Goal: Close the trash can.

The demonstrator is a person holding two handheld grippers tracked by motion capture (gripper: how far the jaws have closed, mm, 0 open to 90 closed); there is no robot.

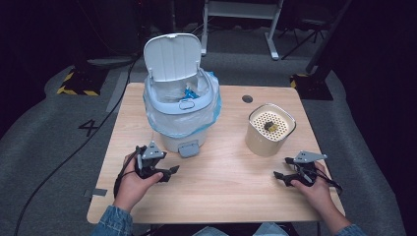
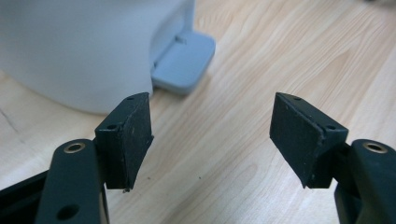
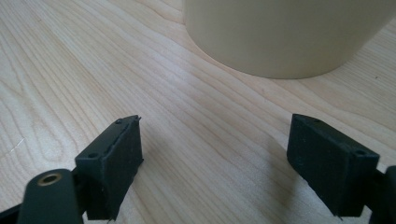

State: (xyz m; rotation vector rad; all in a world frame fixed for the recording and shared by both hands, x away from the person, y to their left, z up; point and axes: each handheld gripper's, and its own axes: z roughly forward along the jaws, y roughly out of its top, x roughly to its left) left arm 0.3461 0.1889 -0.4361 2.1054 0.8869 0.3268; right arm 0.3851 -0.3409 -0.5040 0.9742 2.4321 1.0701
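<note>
Wooden surface (image 1: 221,191) is carrying all items. Nearest, left gripper (image 1: 169,172) and right gripper (image 1: 279,175) are resting on it, fingers (image 2: 128,140) spread apart and gripping nothing. Beyond, a white pedal bin (image 1: 181,105) is standing lid-up just beside the left gripper; a cream canister (image 1: 269,129) is sitting near the right.

The tabletop (image 1: 231,196) is light wood with rounded corners and a round cable hole (image 1: 247,99) near its far edge. It stands on grey carpet (image 1: 54,147). A number 4 (image 1: 90,127) is marked on the floor at left. Black-and-yellow hazard tape (image 1: 74,90) edges a dark base at far left. A white frame (image 1: 241,19) stands at the far side. The surroundings are dark.
</note>
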